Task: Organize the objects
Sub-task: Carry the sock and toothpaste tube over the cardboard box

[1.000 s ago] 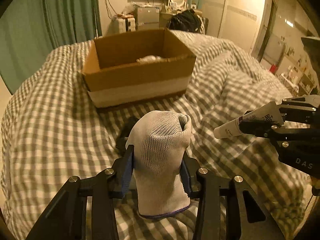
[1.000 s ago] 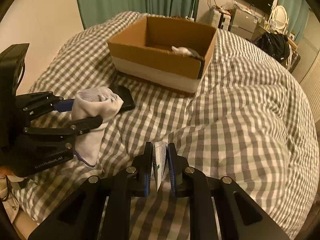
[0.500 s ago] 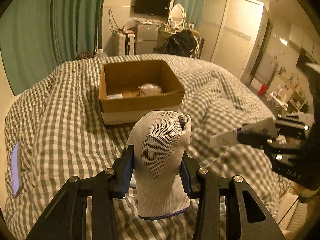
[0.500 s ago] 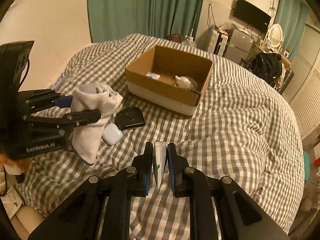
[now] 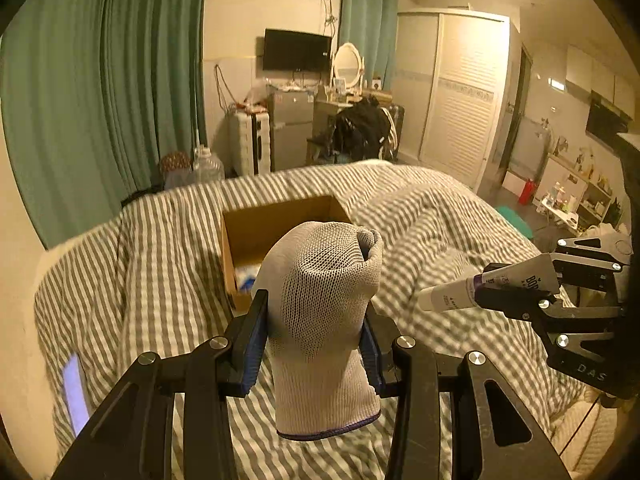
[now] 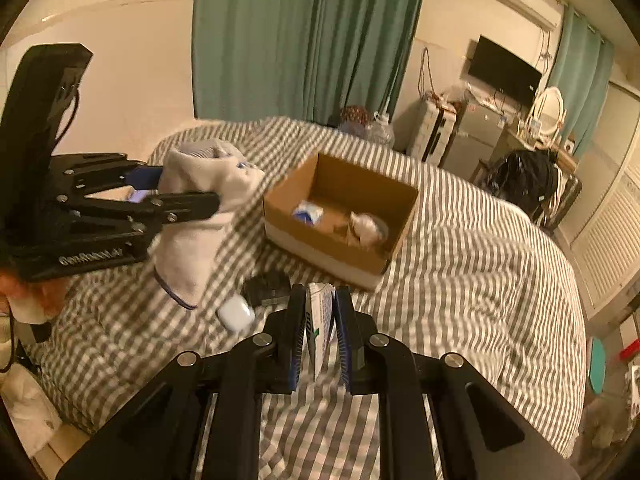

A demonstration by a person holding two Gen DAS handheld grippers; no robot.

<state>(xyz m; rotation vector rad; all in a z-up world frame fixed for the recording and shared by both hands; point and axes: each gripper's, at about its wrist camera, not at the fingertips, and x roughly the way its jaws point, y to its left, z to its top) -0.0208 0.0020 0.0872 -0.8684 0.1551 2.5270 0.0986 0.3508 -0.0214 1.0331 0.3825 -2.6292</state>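
Over the bed (image 6: 460, 248): gripping sock (image 5: 324, 320) and tube (image 6: 319, 320) in closed fingers; two items sitting in box (image 6: 340, 216), case (image 6: 236, 314) and wallet (image 6: 267, 286) waiting.

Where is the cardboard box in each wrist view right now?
Left wrist: cardboard box at centre, partly hidden behind the sock.
Right wrist: the box sits centre, open, items inside.
Shared landmark: the wall TV beyond the bed.
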